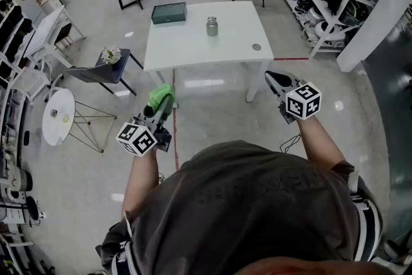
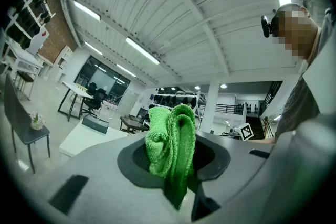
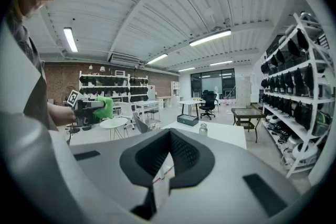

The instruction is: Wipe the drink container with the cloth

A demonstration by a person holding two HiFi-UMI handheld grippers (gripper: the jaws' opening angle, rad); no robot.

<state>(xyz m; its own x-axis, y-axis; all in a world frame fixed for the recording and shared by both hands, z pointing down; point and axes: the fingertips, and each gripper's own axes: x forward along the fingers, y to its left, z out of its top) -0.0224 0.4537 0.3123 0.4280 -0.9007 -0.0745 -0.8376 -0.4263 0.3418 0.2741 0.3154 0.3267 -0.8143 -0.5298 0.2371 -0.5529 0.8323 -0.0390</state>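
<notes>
2 grippers are raised in front of you, and only 1 carries anything. Your left gripper (image 1: 163, 104) is pinching the bunched bright green microfibre cloth (image 1: 161, 96), which stands up between its jaws and fills the middle of the left gripper view. Your right gripper (image 1: 270, 76) has its jaws pressed together on nothing. The small upright silver metal drink container (image 1: 212, 26) stands on the white square tabletop (image 1: 193, 48), toward its far side and just right of the flat grey-green rectangular box (image 1: 168, 13). It is well apart from both grippers, with bare floor between you and the near edge. From where you stand it lies ahead and between your 2 hands, with its long axis vertical. Your right gripper looks a little nearer to it, so that hand seems the likely 1 to steady the container while the left brings the cloth forward and to the right. You will probably have to step closer first. The right gripper view shows the container (image 3: 203, 129) just above its closed jaws, with the cloth-bearing gripper off to the left. The left gripper view shows only the tabletop's corner and the box, and the container does not show there.
</notes>
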